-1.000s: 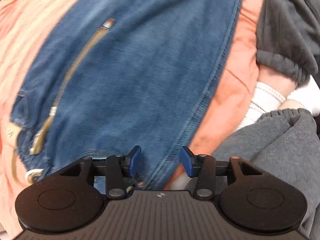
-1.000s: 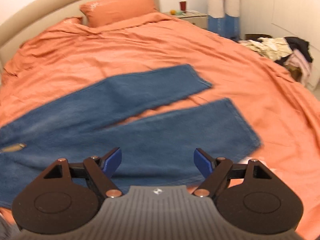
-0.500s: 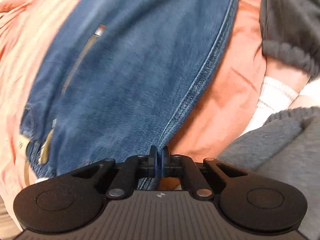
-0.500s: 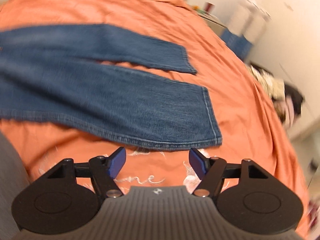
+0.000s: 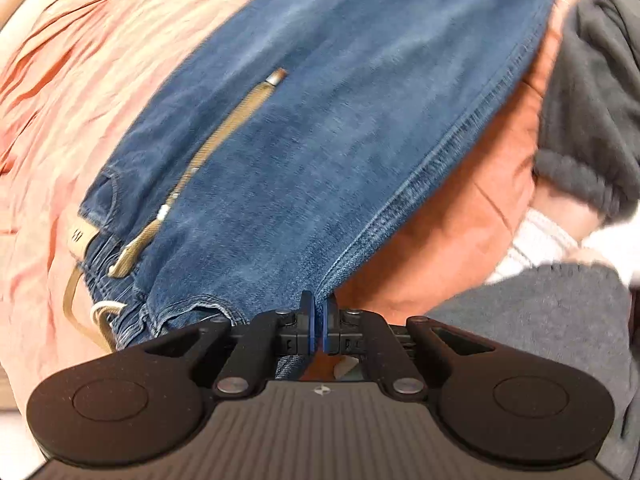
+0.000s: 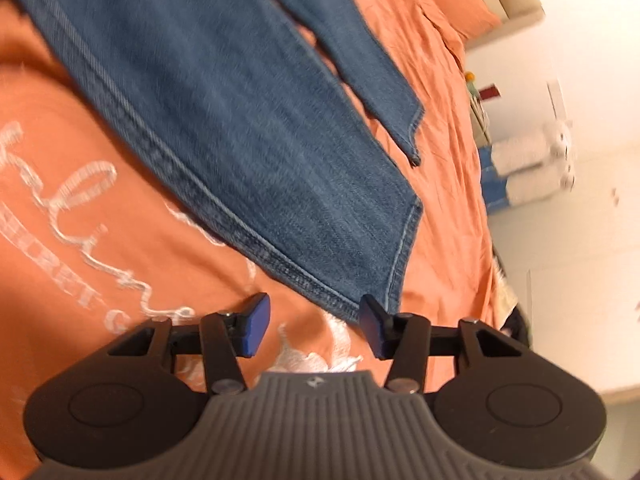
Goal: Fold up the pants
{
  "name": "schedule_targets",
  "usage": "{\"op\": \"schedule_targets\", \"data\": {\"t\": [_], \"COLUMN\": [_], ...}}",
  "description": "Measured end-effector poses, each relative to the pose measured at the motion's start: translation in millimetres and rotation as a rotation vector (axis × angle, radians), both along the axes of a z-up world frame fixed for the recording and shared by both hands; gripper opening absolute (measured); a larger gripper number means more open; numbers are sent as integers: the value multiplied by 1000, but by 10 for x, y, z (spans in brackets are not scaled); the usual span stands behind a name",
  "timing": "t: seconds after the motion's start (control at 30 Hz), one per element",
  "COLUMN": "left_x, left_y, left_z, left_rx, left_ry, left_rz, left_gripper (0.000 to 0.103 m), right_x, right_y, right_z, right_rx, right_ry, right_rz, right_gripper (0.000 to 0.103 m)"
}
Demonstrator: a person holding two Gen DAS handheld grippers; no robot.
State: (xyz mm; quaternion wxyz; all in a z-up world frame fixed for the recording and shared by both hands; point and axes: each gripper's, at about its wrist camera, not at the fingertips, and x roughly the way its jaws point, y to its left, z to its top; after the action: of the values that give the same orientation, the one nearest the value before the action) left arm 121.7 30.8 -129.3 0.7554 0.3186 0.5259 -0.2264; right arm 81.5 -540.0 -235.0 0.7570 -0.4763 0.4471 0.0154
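Blue jeans (image 5: 340, 140) lie flat on the orange bedcover (image 5: 80, 80), waistband and tan drawstring (image 5: 224, 136) toward the left wrist camera. My left gripper (image 5: 319, 308) is shut on the jeans' side seam just below the waistband. In the right wrist view both legs of the jeans (image 6: 240, 120) stretch away, slightly spread. My right gripper (image 6: 314, 308) sits low over the bedcover at the near leg's hem corner (image 6: 356, 308). Its jaws are closing, and that corner lies between them beside the right finger without being pressed.
A person's dark grey sleeve (image 5: 588, 120) and grey clothing (image 5: 540, 312) fill the right of the left wrist view. White embroidered lettering (image 6: 80, 200) marks the bedcover (image 6: 440, 240). An orange pillow (image 6: 460, 0) lies at the headboard, and blue-and-white packs (image 6: 520, 176) stand on the floor beyond.
My left gripper closed on the side seam and lifted it a little. My right gripper rolled, dropped to the near leg's hem corner, and its jaws narrowed.
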Motion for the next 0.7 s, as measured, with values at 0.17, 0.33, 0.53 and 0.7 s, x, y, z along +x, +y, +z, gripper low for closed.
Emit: {"op": "schedule_targets", "data": {"t": [0.17, 0.33, 0.53, 0.7], "left_x": [32, -22, -121, 120], "left_y": [90, 118, 149, 182], "left_z": [129, 223, 485, 941], "left_rx": [-74, -122, -142, -154], "left_ry": [-59, -161, -336, -475], "left_rz": [113, 183, 247, 283], "left_gripper": [3, 3, 3, 3], "right_x": [41, -6, 88, 556], "right_y": [2, -35, -50, 62], "right_z": [-175, -38, 615, 1280], "right_rx": [-70, -48, 44, 45], "right_ry": [-44, -156, -382, -533], "right_rz": [59, 39, -70, -126], "right_gripper": [21, 0, 0, 0]}}
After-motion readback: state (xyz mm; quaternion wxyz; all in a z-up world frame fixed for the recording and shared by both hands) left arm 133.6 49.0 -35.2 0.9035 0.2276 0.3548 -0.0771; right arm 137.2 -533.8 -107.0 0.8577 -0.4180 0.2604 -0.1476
